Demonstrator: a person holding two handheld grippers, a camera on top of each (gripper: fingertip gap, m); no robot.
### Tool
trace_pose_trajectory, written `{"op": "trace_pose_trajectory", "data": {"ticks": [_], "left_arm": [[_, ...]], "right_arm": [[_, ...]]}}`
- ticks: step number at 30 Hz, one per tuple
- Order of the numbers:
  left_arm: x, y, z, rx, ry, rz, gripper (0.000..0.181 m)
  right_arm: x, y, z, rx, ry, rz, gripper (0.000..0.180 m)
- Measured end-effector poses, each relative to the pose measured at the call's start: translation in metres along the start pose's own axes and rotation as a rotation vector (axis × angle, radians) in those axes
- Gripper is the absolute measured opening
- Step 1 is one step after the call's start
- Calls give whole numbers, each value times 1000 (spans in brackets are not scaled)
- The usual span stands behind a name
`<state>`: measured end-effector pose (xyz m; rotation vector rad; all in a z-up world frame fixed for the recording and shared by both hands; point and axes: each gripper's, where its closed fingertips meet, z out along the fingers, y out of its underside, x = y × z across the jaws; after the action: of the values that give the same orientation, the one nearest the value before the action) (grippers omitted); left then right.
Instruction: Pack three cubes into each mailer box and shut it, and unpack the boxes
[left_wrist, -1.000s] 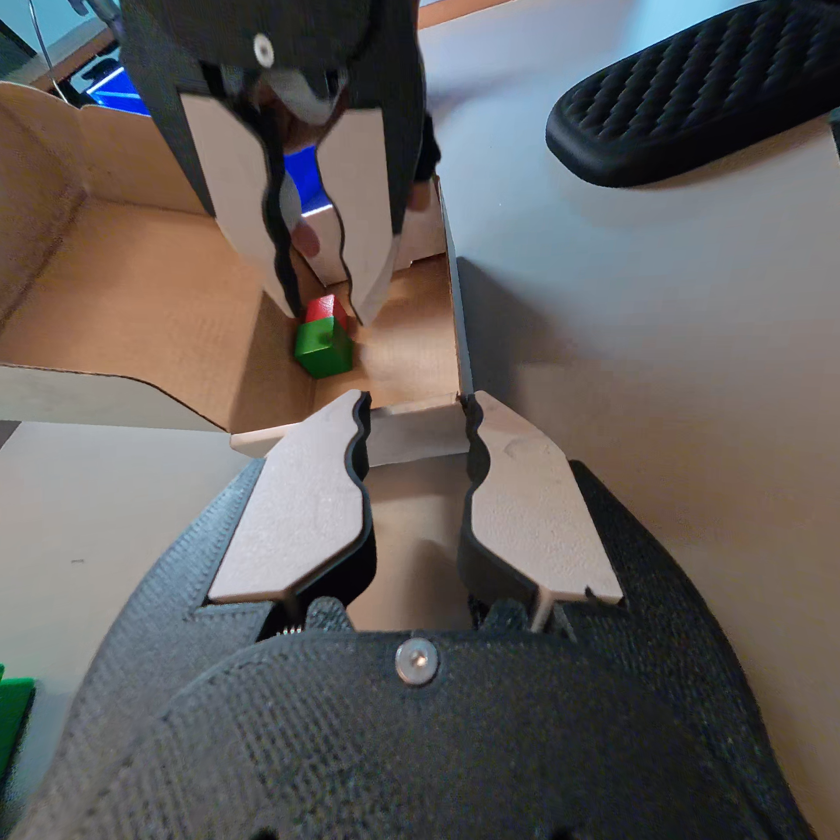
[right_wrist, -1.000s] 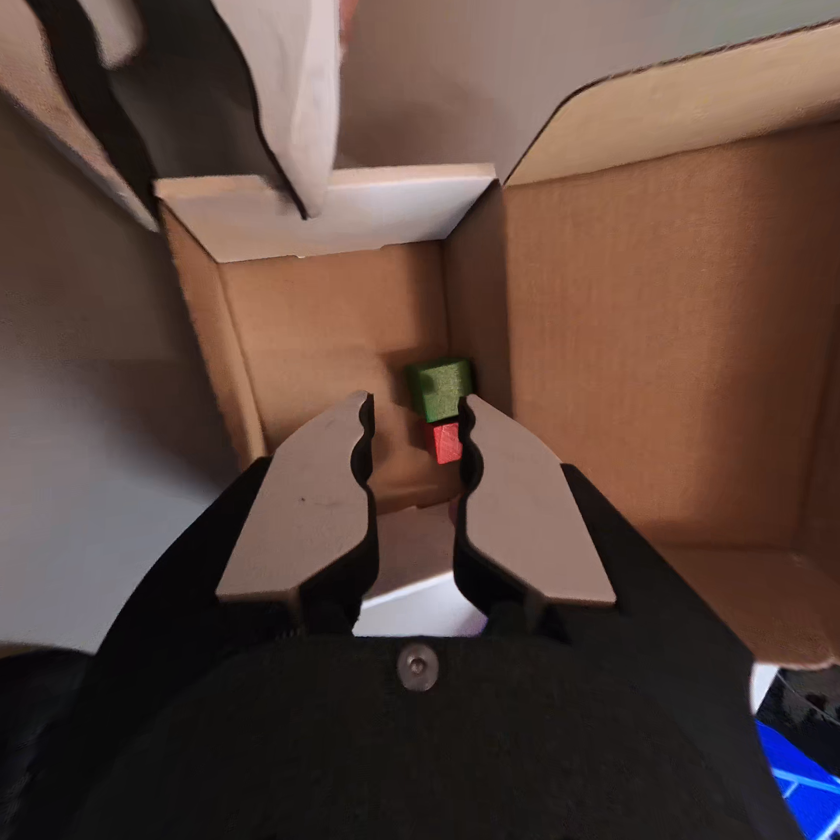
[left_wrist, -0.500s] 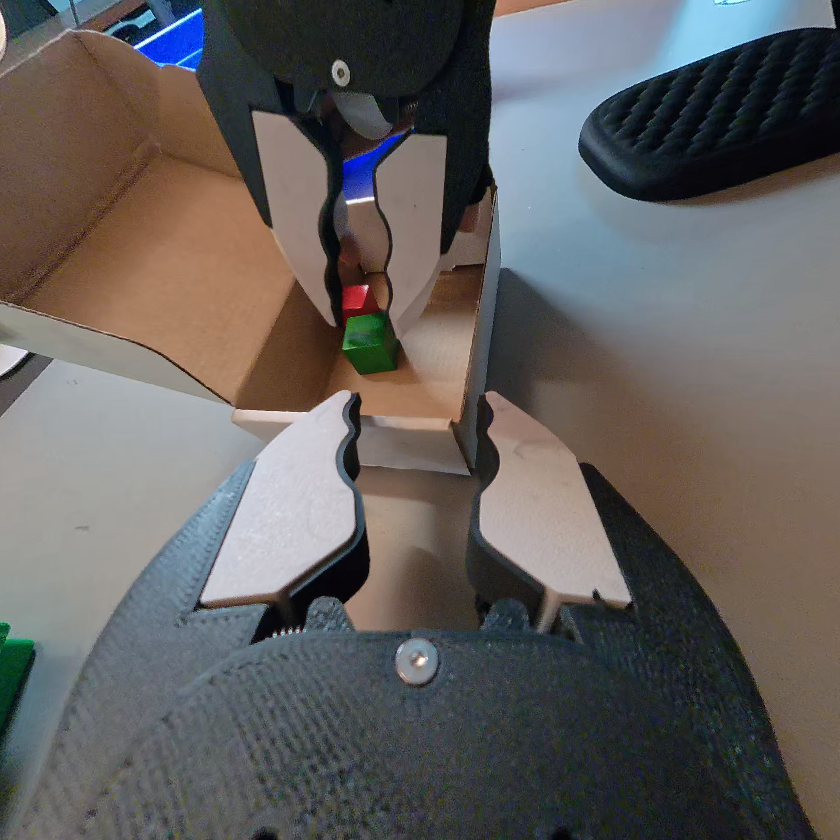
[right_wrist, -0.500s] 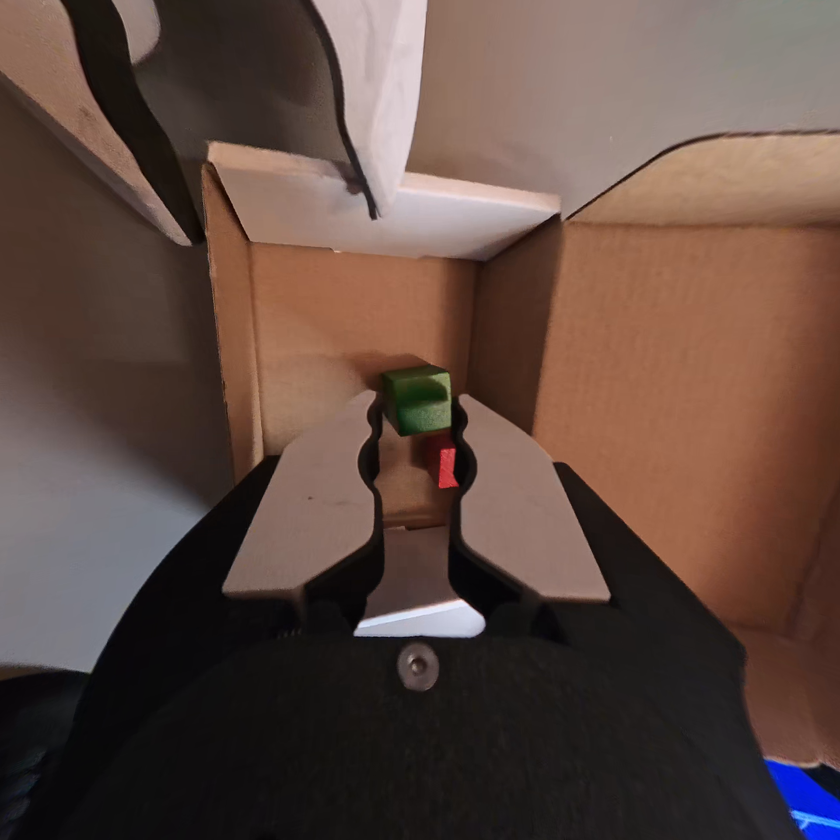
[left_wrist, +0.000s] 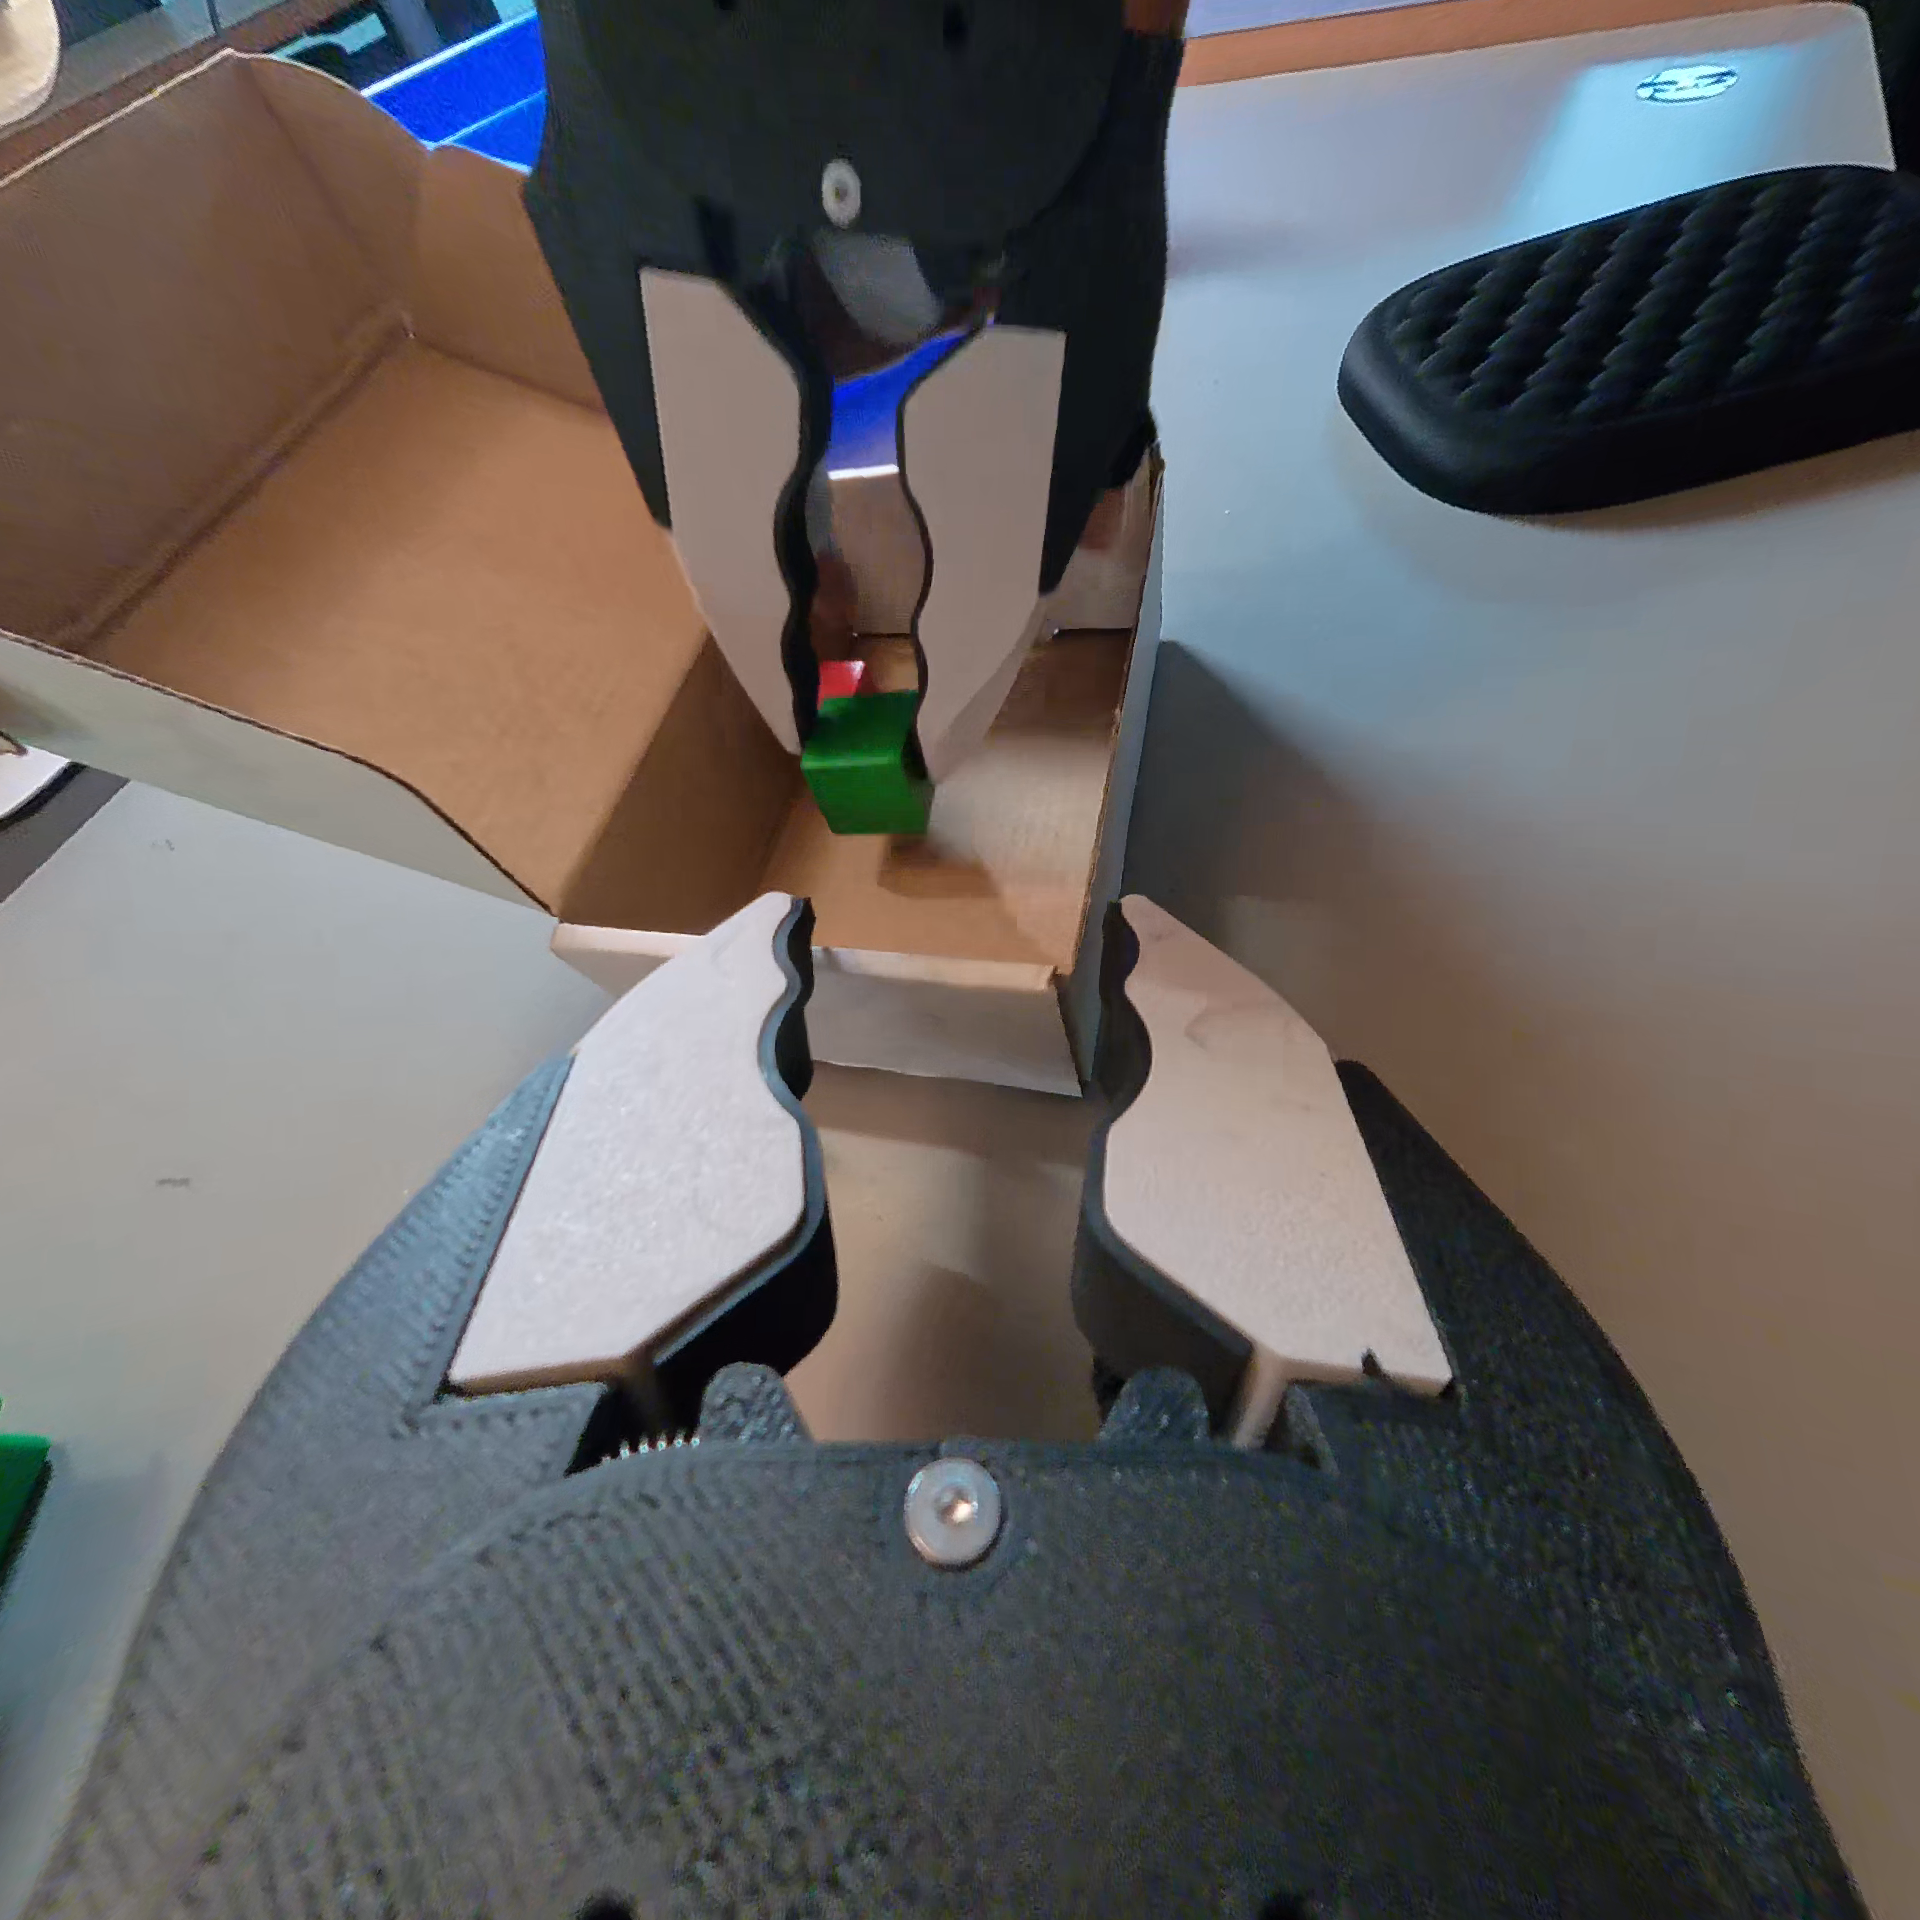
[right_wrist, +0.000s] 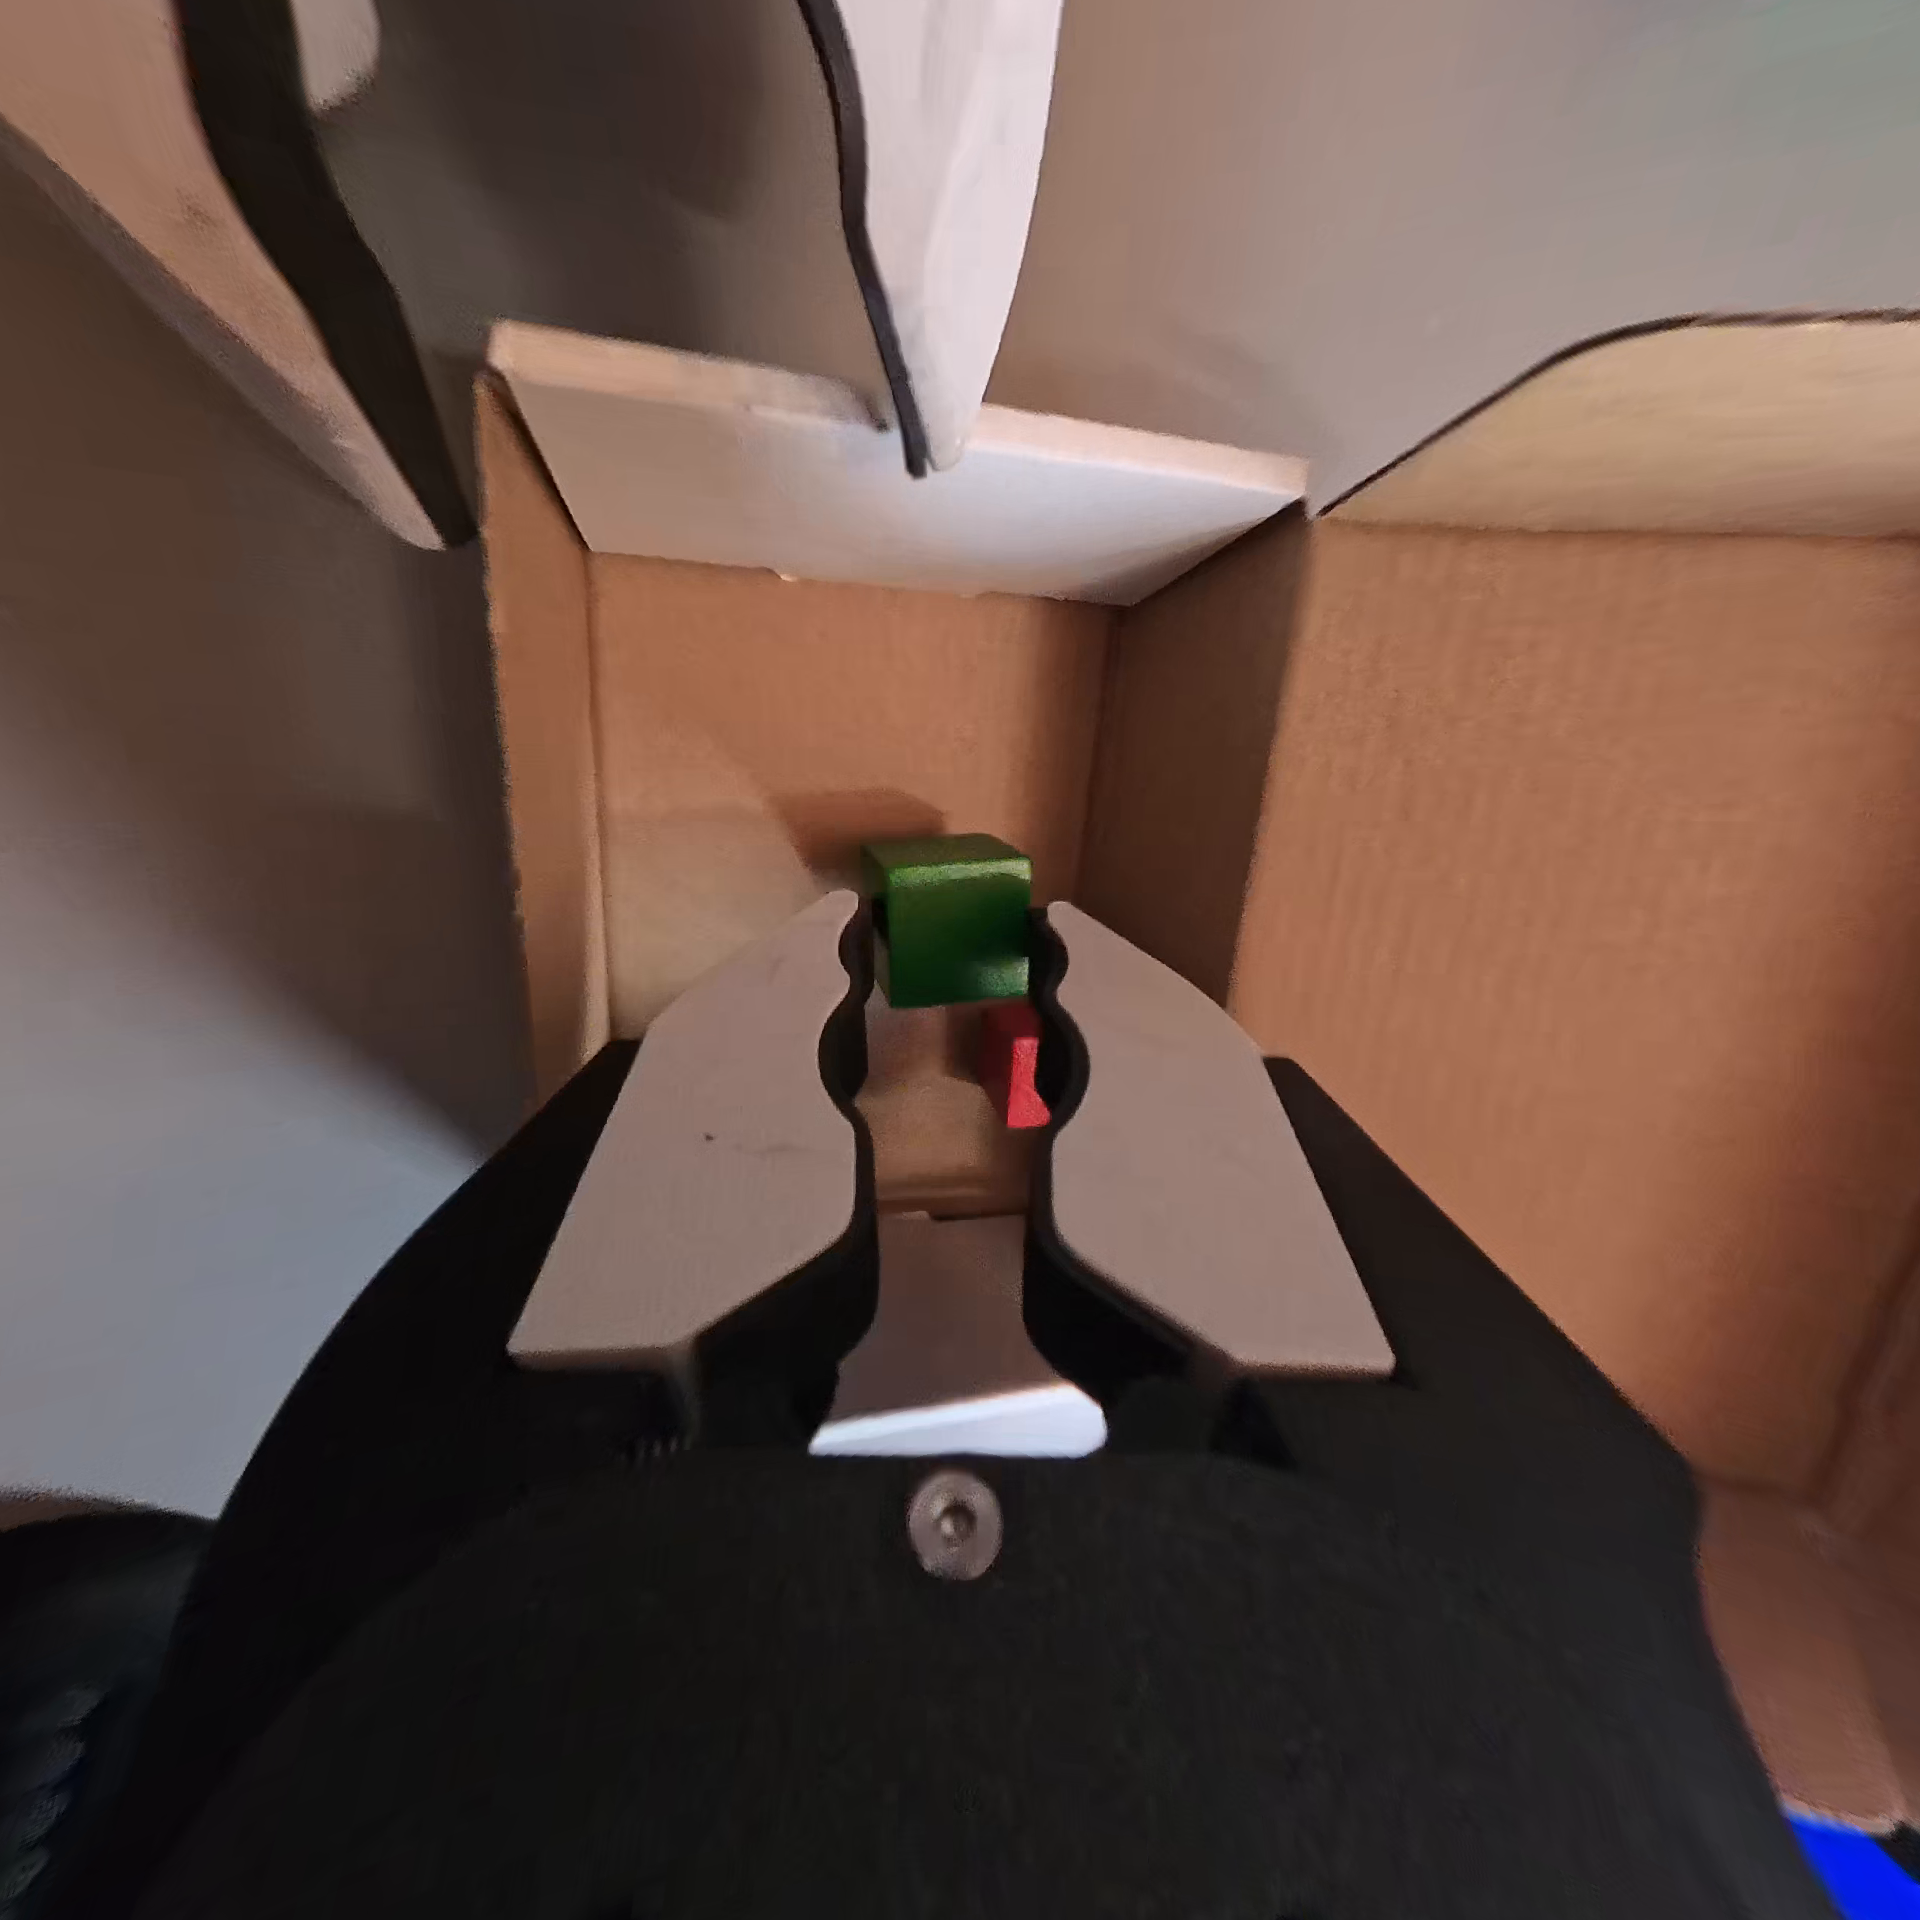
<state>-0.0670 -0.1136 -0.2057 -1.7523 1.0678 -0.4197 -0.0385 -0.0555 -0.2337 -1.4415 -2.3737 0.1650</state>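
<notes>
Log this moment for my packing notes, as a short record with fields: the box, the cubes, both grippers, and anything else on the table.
box: open cardboard mailer box, lid flap up
green cube: clamped between the right gripper's fingertips, apparently just above the box floor
red cube: on the box floor, right behind the green one
right gripper: reaching into the box, shut on the green cube
left gripper: open, empty, at the box's near wall outside it
other: black padded rest on the table to the right

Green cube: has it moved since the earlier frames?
Yes. The green cube, earlier resting on the box floor against the red cube, is now raised off it, held in the right tool.
</notes>
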Motion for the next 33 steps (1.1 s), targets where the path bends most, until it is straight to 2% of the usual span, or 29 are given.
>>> {"op": "trace_pose_trajectory", "data": {"ticks": [5,9,13,16,21,26,29,33], "left_arm": [[-2,-1,0,1,-7,-15,53],[-4,-2,-1,4,-17,-32,55],[-5,-3,-1,5,-24,-43,57],[-5,-3,0,6,-27,-42,57],[-5,-3,1,4,-28,-48,58],[-6,-3,1,4,-26,-62,58],[-6,-2,1,5,-26,-68,58],[-6,-2,1,5,-24,-67,58]], "right_arm": [[9,-2,-46,89,46,53,28],[30,13,-97,125,132,120,28],[55,53,-138,89,228,214,28],[72,97,-154,28,274,311,28],[92,183,-150,-83,289,509,28],[98,254,-120,-175,264,672,28],[95,279,-99,-229,232,716,28],[94,290,-76,-270,199,717,29]]}}
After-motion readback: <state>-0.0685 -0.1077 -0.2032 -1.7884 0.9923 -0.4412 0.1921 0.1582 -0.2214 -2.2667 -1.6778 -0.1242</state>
